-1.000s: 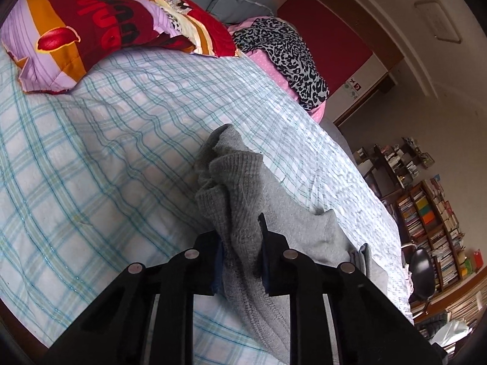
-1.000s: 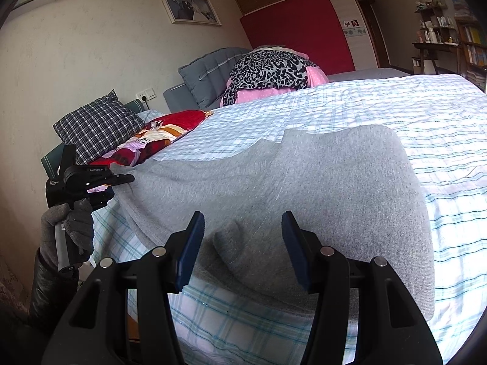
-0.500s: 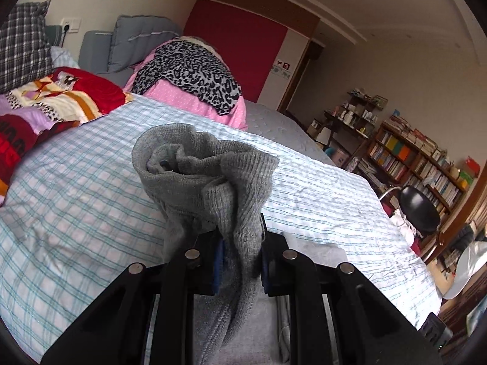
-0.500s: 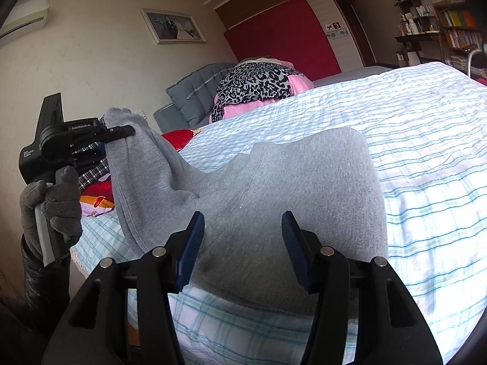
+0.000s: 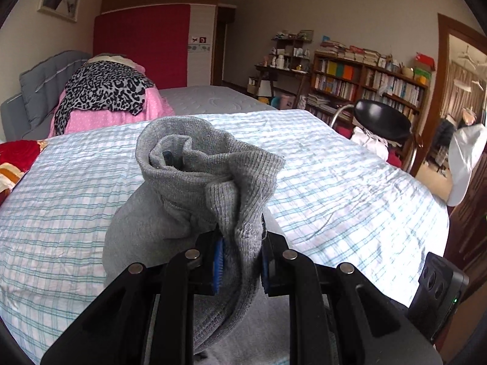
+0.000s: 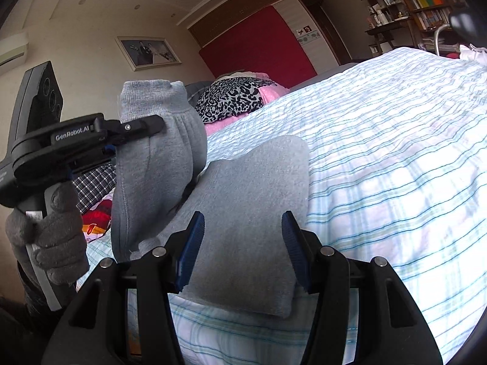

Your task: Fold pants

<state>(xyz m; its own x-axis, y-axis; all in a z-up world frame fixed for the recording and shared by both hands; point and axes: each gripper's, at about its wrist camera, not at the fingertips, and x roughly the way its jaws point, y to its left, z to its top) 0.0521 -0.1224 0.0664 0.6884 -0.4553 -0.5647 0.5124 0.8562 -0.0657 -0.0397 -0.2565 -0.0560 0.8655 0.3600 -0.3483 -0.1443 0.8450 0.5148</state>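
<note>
Grey knitted pants point(image 6: 243, 213) lying on the bed's pale blue-and-white checked sheet point(image 6: 395, 167), partly folded flat, with one ribbed-cuff leg end lifted clear of the mattress. Left gripper point(image 5: 240, 261), black with blue pads, clamped tight on that bunched cuff, fabric spilling up and over toward 12 o'clock in the left wrist view. Same gripper point(image 6: 134, 133) visible at 9 o'clock in the right wrist view, held in a grey-gloved hand point(image 6: 51, 237), leg of the pants hanging down from it to the folded part on the bed.

Right gripper point(image 6: 240, 249) jaws parted about halfway, nothing pinched, hovering just over the near edge of the flat folded section at 6 o'clock; touching the cloth or not, can't tell.

Further back on the bed, leopard-print cloth point(image 5: 103, 91) draped over a pink dotted bundle point(image 5: 121, 115) at 10 o'clock in the left view. Wooden bookshelf packed with books point(image 5: 365, 82) at 2 o'clock, black chair point(image 5: 383, 121) just in front of it. Red wall panel point(image 5: 140, 45) at 11 o'clock, framed picture point(image 6: 149, 51) on the wall to its left.
</note>
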